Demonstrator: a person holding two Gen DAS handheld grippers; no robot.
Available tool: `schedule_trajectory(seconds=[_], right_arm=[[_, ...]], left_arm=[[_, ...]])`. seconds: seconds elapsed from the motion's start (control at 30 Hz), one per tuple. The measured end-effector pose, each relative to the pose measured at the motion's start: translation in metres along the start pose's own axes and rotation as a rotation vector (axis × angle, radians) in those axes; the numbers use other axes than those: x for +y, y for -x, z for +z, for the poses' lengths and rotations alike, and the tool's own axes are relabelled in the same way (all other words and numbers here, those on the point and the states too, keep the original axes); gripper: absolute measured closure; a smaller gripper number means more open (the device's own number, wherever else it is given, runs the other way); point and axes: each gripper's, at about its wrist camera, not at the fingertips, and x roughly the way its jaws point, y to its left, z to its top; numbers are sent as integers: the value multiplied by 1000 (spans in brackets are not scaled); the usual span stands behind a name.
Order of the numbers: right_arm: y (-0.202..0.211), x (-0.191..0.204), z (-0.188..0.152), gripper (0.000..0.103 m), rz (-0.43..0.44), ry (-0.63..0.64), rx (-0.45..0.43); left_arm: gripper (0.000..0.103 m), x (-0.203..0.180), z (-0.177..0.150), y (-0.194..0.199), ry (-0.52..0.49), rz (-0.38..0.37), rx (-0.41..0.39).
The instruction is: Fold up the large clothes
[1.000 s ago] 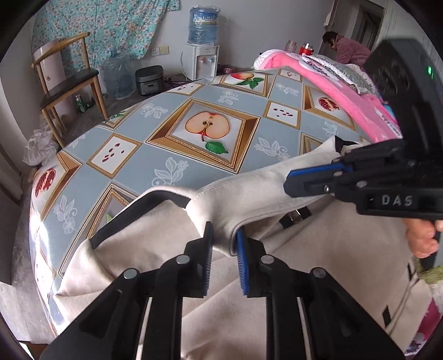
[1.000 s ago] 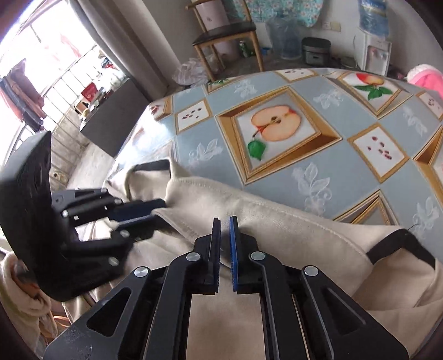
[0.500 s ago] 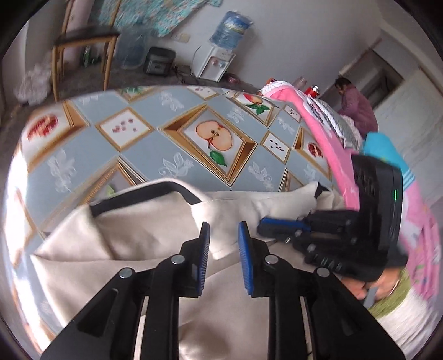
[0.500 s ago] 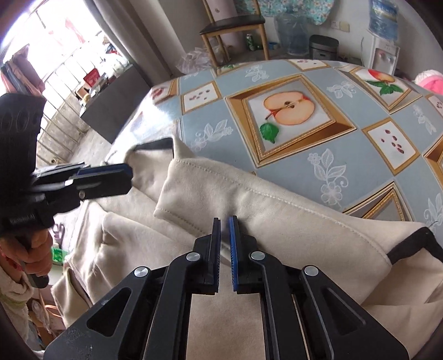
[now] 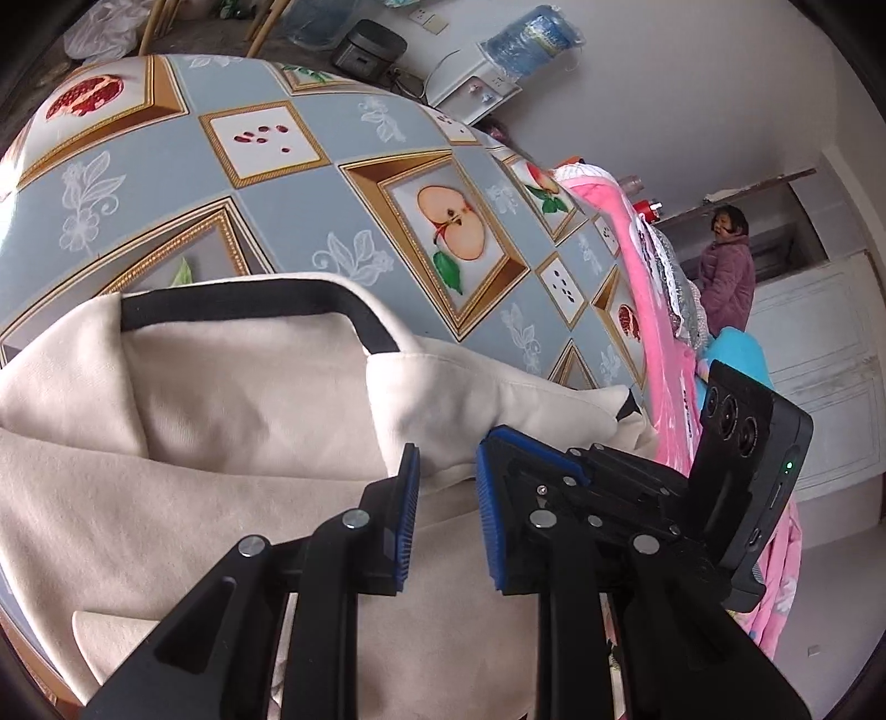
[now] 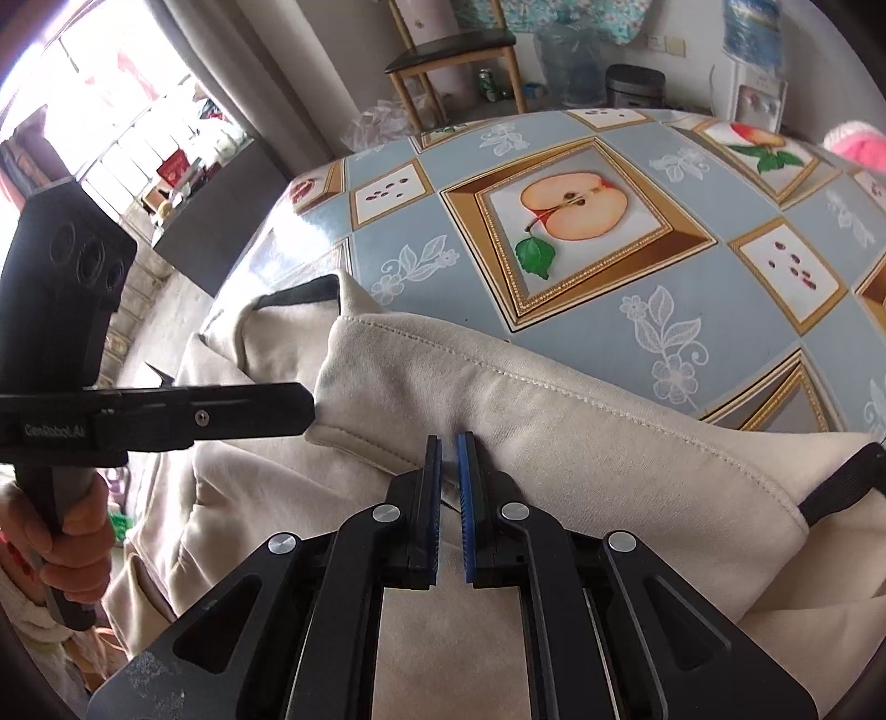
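A cream sweatshirt [image 5: 221, 443] with a black collar band [image 5: 249, 299] lies on the fruit-print tablecloth [image 5: 332, 221]. One sleeve [image 6: 554, 421] is folded across the body. My left gripper [image 5: 446, 451] has its jaws a narrow gap apart, and the sleeve's edge shows in that gap with no pad visibly pressing on it. In the right wrist view the left gripper [image 6: 307, 407] points its tip at the sleeve's cuff end. My right gripper [image 6: 449, 440] is shut, its tips resting on the sleeve's near hem. Whether it pinches cloth I cannot tell.
A pink blanket [image 5: 659, 332] lies along the table's far side, and a person in a purple jacket [image 5: 725, 260] stands beyond it. A wooden chair [image 6: 454, 44] and a water dispenser [image 5: 482, 88] stand on the floor past the table. A hand [image 6: 77, 548] grips the left gripper's handle.
The left gripper has rolled and come back from off the cloth to the sleeve's cuff end. The right gripper has kept still on the sleeve.
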Motion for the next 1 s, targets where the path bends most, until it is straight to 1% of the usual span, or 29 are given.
schedule_trajectory(seconds=[0.1,0.2,0.33,0.4,0.47,0.53,0.63,0.7,0.77,0.8,0.83,0.87,0.9,0.93,1.0], right_arm=[[-3,-1,2,97,20,-33,-9],[-4,-1,2,98,27,-51,-18],[-5,-5,2,99,48,-78,-25],[-4,-9,2,99,65,-103,-32],[-4,-12,0,99,84,-131,-41],[-2,-14,-3,100,98,-150,-46],[0,-17,-4,100,112,-163,-42],[5,-19,-5,100,124,-170,-34],[13,-19,-5,100,118,-159,-28],[21,-18,-5,95,107,-143,-29],[32,-18,-5,87,94,-129,-40],[43,-19,-5,83,84,-123,-60],[57,-23,-6,67,77,-126,-82],[73,-29,-7,54,55,-136,-111],[98,-47,-12,52,19,-179,-141]], left_arm=[[83,4,4,-3,26,9,2],[83,3,7,-3,39,21,-18],[83,-3,10,11,32,-46,-80],[83,-5,10,11,41,-91,-75],[83,-7,9,3,55,-97,-49],[83,-8,7,-7,62,-86,-15],[83,-2,3,-19,83,-36,15],[83,2,1,-22,83,-21,18],[85,0,-1,-22,52,1,8],[88,-3,-2,-23,25,26,6],[90,-6,-3,-24,-5,49,6],[90,-8,-3,-24,-28,64,6],[90,-9,-3,-25,-42,73,6],[90,-10,-3,-25,-52,80,7],[91,-10,-2,-25,-69,91,8]])
